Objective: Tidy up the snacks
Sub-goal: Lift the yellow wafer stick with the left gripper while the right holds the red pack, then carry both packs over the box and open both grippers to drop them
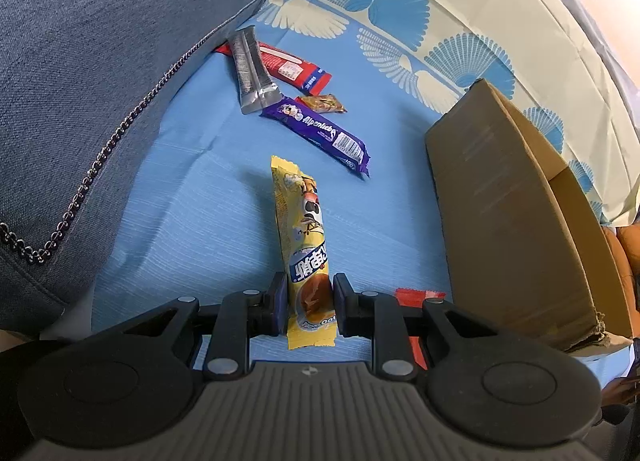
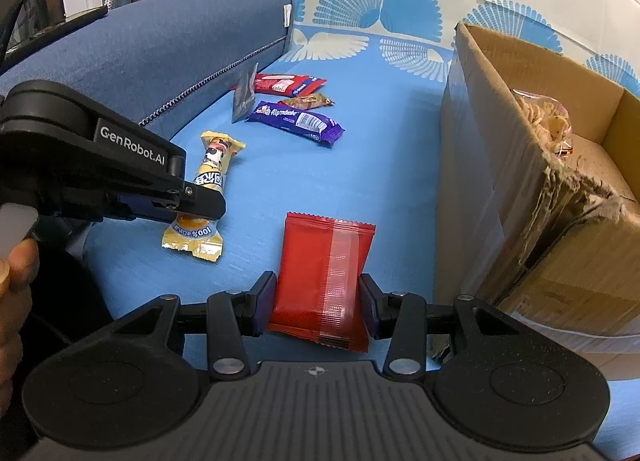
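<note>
Yellow snack pack and red packet lie flat, clamped between jaws

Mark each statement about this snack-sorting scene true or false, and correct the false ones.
1. The left gripper has its jaws closed on a yellow snack pack. True.
2. The right gripper grips a purple bar. False: it grips a red packet; the purple bar lies loose further off.
3. The cardboard box is empty. False: a bag of snacks lies inside.
4. A grey packet lies partly over a red-and-blue wrapper. True.
</note>
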Tool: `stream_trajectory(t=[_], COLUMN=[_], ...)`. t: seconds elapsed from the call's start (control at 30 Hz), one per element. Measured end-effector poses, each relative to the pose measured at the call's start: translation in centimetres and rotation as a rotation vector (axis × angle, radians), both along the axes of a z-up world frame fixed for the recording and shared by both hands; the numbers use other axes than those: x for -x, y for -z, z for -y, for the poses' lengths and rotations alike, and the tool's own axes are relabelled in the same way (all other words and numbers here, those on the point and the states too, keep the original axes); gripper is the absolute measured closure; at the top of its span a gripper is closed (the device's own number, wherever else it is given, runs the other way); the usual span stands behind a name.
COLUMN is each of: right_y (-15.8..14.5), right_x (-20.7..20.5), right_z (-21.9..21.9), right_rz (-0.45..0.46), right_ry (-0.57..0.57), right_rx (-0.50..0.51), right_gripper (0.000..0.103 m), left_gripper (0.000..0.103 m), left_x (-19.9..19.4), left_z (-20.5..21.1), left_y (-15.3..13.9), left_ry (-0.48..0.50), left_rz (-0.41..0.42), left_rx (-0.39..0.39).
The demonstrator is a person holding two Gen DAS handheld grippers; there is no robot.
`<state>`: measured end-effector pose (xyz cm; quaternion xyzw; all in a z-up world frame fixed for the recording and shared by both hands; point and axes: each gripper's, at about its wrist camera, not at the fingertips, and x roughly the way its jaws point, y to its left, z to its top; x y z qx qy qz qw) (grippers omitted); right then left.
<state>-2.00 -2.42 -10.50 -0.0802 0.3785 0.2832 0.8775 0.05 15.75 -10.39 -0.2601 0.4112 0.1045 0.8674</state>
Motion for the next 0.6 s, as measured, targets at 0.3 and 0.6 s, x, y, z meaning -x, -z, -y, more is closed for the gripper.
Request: stream_trajectory(t=[0.3,0.6], right_y=[-1.2,-4.3], right_x=[0.3,1.3], right_z=[0.2,0.3], right_rz=[0.04,0.153], right_ry=[-0.004,-0.032], right_rx=[-0.022,-0.067], right_gripper=[0.057,0.057], left_gripper=[0.077,0.077], left_x=[0.2,1.0], left_z=[-0.1,-0.7], left_y=[-0.3,-1.2], left_ry=[-0.006,-0.03], left_rz=[0.03,0.137], left_rx=[0.024,0.062])
